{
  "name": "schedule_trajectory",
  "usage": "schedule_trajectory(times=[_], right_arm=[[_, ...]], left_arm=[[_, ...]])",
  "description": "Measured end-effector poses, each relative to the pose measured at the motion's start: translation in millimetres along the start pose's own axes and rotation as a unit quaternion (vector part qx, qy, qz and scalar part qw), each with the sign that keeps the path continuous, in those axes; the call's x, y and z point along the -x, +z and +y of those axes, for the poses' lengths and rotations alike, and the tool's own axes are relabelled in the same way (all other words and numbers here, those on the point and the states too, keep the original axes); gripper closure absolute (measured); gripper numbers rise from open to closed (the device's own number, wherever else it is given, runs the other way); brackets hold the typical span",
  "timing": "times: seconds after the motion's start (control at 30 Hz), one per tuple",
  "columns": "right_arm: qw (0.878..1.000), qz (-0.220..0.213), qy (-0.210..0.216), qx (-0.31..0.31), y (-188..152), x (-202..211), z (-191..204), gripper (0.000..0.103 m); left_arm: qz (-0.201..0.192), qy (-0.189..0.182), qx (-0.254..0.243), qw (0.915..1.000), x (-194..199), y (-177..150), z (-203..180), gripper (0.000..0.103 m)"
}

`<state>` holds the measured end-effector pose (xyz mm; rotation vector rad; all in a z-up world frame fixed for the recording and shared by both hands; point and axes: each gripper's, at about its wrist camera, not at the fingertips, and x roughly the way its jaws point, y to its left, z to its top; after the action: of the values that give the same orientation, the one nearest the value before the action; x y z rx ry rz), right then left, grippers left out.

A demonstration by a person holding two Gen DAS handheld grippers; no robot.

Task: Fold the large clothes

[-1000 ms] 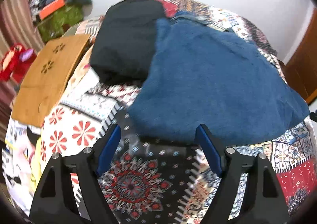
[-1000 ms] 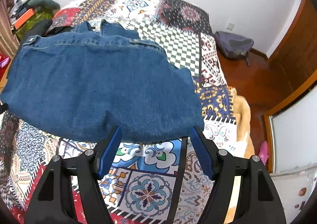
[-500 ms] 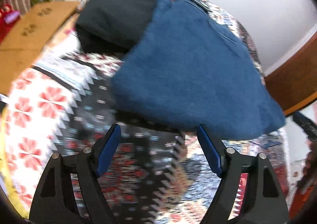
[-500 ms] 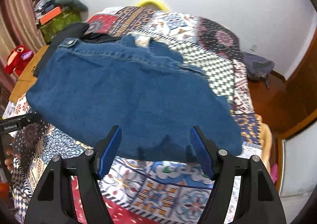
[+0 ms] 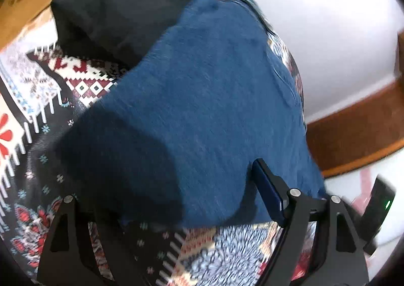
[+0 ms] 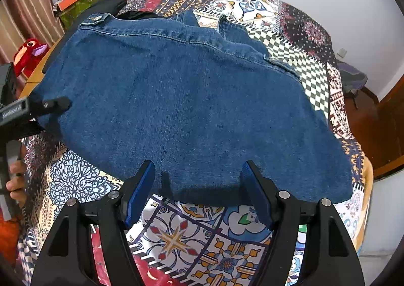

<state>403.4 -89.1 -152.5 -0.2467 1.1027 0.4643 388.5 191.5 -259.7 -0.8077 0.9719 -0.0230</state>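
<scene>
Two grippers meet one blue denim garment (image 6: 186, 109), which lies spread flat across the patchwork bedspread (image 6: 176, 240) with its stitched, buttoned band on the side away from the right wrist camera. The right gripper (image 6: 199, 192) hangs over the garment's near edge with its jaws standing wide; the blue pads (image 6: 140, 192) sit either side of a stretch of hem, and nothing is pinched between them. At the garment's left end, seen from the right wrist view, the left gripper (image 6: 54, 104) reaches in from the side — its black tip is at the denim's edge, and a person's fingers (image 6: 16, 180) show below it on the handle. In the blurred left wrist view the same garment (image 5: 202, 109) fills the middle, its corner lying in the gap of the left gripper (image 5: 171, 200), whose jaws are spread wide; only the right-hand pad (image 5: 267, 190) is plain, just beside the cloth, and I cannot tell whether it touches. Beyond the denim a black garment (image 5: 121, 5) lies on the bedspread (image 5: 214, 255), partly under the denim's far edge, and a wooden board (image 5: 22, 0) sits past it.
</scene>
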Motion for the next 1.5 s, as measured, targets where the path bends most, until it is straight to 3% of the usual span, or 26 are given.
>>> schedule_trajectory(times=[0.07, 0.17, 0.33, 0.4, 0.5, 0.67, 0.77, 0.9, 1.07, 1.17, 1.27, 1.4, 1.5], right_arm=[[1.000, 0.004, 0.005, -0.004, 1, -2, -1, 0.035], [1.000, 0.010, 0.003, -0.007, 0, -4, -1, 0.035], [1.000, 0.008, 0.002, -0.009, 0, 4, 3, 0.035], [1.000, 0.003, 0.004, -0.007, 0, 11, 6, 0.035], [1.000, -0.008, -0.002, 0.003, 3, 25, 12, 0.035], [0.998, -0.047, -0.031, -0.006, 12, 54, 23, 0.035], [0.996, -0.090, -0.024, 0.008, 18, 80, 38, 0.035], [0.994, -0.105, -0.013, 0.023, 29, 88, 59, 0.034], [0.996, -0.073, 0.042, 0.021, 32, 60, 87, 0.034], [0.996, -0.035, 0.083, 0.020, 30, 30, 105, 0.034], [0.995, 0.010, 0.097, 0.016, 27, -8, 115, 0.034], [0.987, 0.071, 0.139, -0.032, 25, -43, 101, 0.034], [0.985, 0.062, 0.149, -0.068, 21, -34, 77, 0.034]], left_arm=[[-0.012, -0.004, 0.022, 0.9997, -2, 4, 4, 0.031], [-0.024, 0.010, 0.009, 0.9996, 0, 4, -5, 0.044], [-0.055, 0.063, -0.062, 0.9946, 15, -1, -45, 0.080], [-0.061, 0.073, -0.105, 0.9899, 26, -1, -67, 0.085], [-0.081, 0.057, -0.153, 0.9832, 49, 3, -98, 0.090], [-0.113, -0.003, -0.219, 0.9691, 93, 12, -156, 0.091], [-0.132, -0.015, -0.242, 0.9611, 114, 19, -176, 0.094], [-0.169, -0.020, -0.237, 0.9565, 154, 19, -169, 0.095], [-0.191, -0.007, -0.237, 0.9524, 183, 16, -155, 0.095], [-0.193, 0.020, -0.248, 0.9492, 176, 17, -148, 0.095], [-0.176, 0.045, -0.259, 0.9486, 163, 10, -143, 0.095], [-0.160, 0.072, -0.280, 0.9438, 147, -5, -147, 0.095], [-0.163, 0.079, -0.302, 0.9360, 139, -8, -161, 0.094]])
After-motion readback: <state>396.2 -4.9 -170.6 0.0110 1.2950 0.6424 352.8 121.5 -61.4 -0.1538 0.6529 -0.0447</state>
